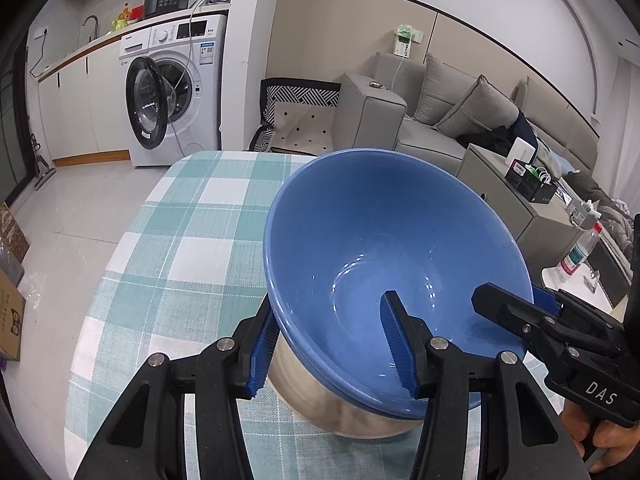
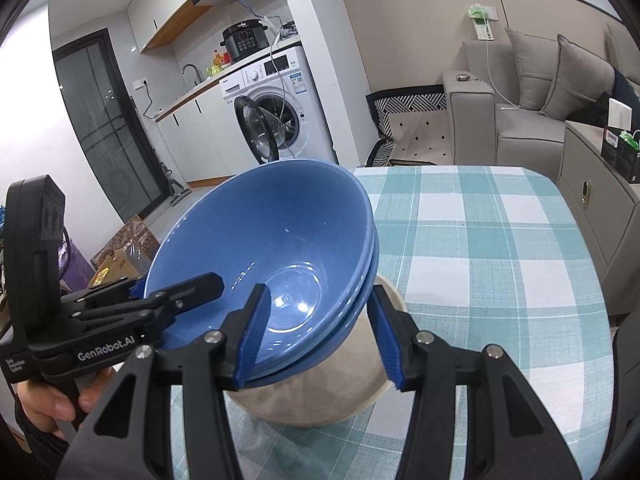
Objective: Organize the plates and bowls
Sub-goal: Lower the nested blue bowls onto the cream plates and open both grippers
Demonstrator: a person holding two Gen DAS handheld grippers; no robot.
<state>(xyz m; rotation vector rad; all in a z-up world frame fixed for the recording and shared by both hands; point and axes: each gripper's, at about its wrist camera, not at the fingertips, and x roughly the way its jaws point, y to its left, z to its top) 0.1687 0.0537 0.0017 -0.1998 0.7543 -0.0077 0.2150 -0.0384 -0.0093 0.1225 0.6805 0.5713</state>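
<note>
L claw [image 1: 336,350] is part-open w/ its pads clamped across the near rim of the bowl stack [image 1: 384,256]: one finger [image 1: 396,340] inside the top blue bowl, the other on the outside wall. R claw [image 2: 320,340] does the same from the opposite side, one finger [image 2: 254,330] inside, one outside against the beige bowl [image 2: 320,392] underneath. So both claws have hold of the stack, each pinching the rim.

Stack looks like two blue bowls nested in a beige one, tilted a bit, sitting low over the near part of the checked desk [image 1: 180,240]; can't tell if the base touches the cloth yet.

Judging the step: a two-handed carry/set-down of the stack. To do it well: keep both claws level w/ each other so the tilt doesn't grow, move them together at the same pace, no twisting apart. Lower till the beige base sits flat, then release one side at a time. Risk: blue bowls sliding inside the beige one if the stack tips further; glazed rims are prob. slick.
</note>
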